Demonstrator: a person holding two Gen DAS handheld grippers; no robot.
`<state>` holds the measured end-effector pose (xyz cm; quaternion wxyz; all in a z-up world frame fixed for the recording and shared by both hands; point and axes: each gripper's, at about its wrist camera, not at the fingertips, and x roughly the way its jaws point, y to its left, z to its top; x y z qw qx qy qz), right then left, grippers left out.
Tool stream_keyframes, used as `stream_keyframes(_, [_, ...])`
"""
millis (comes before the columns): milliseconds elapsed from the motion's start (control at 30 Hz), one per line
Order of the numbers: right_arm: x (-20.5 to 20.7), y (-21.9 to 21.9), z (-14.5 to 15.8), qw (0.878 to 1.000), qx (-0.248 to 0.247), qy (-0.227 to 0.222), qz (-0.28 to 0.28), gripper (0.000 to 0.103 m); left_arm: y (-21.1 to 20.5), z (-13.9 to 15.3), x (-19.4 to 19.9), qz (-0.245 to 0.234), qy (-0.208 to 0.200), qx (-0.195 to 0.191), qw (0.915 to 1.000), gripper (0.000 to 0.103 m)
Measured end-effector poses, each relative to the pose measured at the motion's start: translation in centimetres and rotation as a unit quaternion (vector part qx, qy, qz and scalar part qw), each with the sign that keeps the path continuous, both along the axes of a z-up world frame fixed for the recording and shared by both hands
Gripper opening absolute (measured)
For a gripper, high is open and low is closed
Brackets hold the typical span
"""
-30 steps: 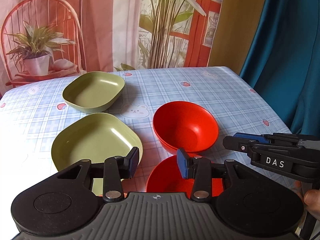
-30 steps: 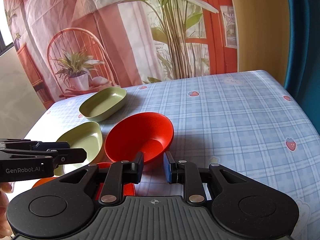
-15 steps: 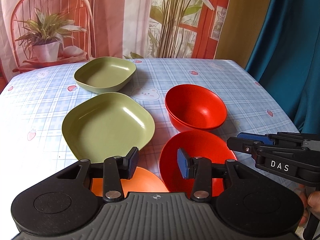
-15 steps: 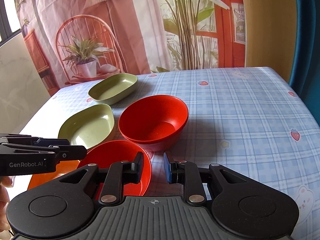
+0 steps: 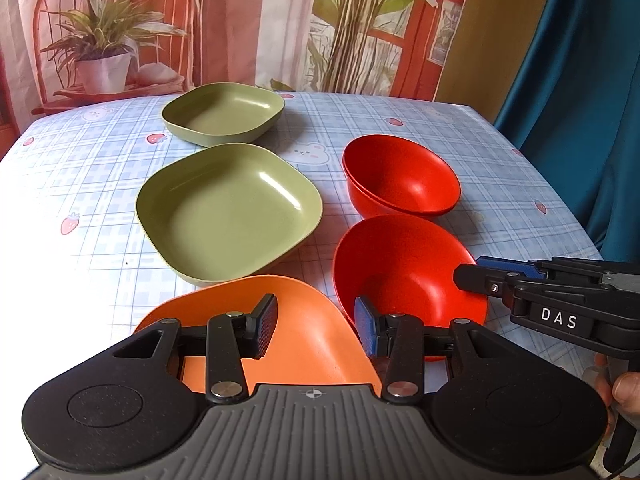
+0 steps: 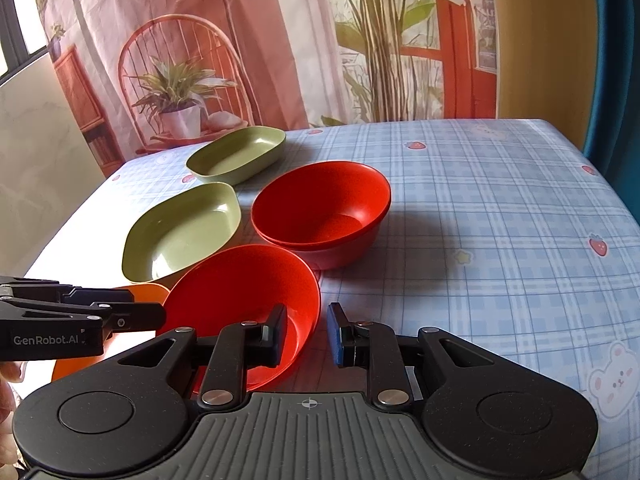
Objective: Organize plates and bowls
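Observation:
On the checked tablecloth, two green square plates lie in a line, the far one (image 5: 224, 114) (image 6: 240, 154) and the near one (image 5: 228, 212) (image 6: 180, 232). Right of them stand a stacked pair of red bowls (image 5: 400, 180) (image 6: 320, 208) and a single red bowl (image 5: 404, 268) (image 6: 240, 284) nearer me. An orange plate (image 5: 296, 328) (image 6: 148, 292) lies closest, under my left gripper (image 5: 316, 326) (image 6: 152, 314), which is open and empty. My right gripper (image 6: 307, 334) (image 5: 472, 278) hovers at the near bowl's right rim, its jaws a little apart and pressing on nothing.
The blue checked tablecloth (image 6: 500, 220) has free room on its right half. A blue curtain (image 5: 580, 100) hangs past the table's right edge. A printed backdrop (image 5: 280, 20) with a chair and plants stands behind. A person's hand (image 5: 624, 388) holds the right gripper.
Both views have drawn back and dipped, so the dishes sit higher in frame. The near red bowl and the orange plate have come into full sight. Neither gripper's jaws changed.

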<state>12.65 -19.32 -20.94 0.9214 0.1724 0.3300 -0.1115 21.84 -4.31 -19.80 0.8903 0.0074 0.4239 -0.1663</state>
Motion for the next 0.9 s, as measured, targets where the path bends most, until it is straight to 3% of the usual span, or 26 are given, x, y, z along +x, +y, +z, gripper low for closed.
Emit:
stream_keyframes(300, [-0.2, 0.0, -0.3, 1.0, 0.007, 0.001, -0.001, 0.021, -0.7, -0.3, 0.1, -0.021, -0.003, -0.012, 0.9997, 0.043])
stream_keyframes(600, [-0.3, 0.0, -0.6, 1.0, 0.019, 0.002, 0.001, 0.02, -1.1, -0.8, 0.2, -0.038, 0.009, -0.033, 0.9987, 0.029])
stream_keyframes(900, [-0.5, 0.3, 0.0, 1.0, 0.015, -0.009, 0.003, 0.019, -1.1, 0.0, 0.0, -0.042, -0.003, -0.036, 0.9984, 0.029])
